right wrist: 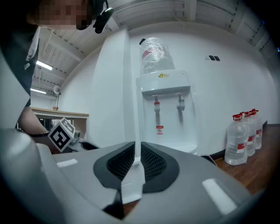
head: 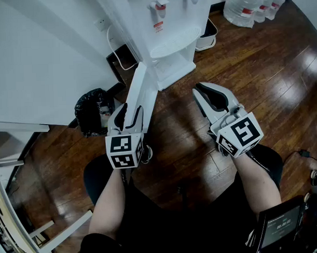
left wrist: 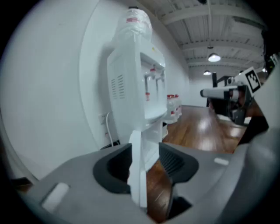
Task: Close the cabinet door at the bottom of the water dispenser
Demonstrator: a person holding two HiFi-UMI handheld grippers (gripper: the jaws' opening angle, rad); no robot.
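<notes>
The white water dispenser (head: 170, 24) stands against the wall at the top of the head view. Its bottom cabinet door (head: 139, 88) is swung wide open toward me, and I see it edge-on. My left gripper (head: 128, 110) is shut on the door's free edge. In the left gripper view the thin white door (left wrist: 139, 175) runs between the dark pads (left wrist: 114, 168). My right gripper (head: 197, 90) hovers to the right of the door, in front of the dispenser, shut with nothing in it. The right gripper view shows the dispenser (right wrist: 168, 113) ahead and the door (right wrist: 116, 96) at left.
A black bin bag (head: 93, 110) sits on the wood floor left of the door. Several large water bottles (head: 250, 6) stand at the back right, with a small white bin (head: 210, 36) beside the dispenser. A white desk (head: 22, 76) lies at left. A black device (head: 281, 228) is by my right knee.
</notes>
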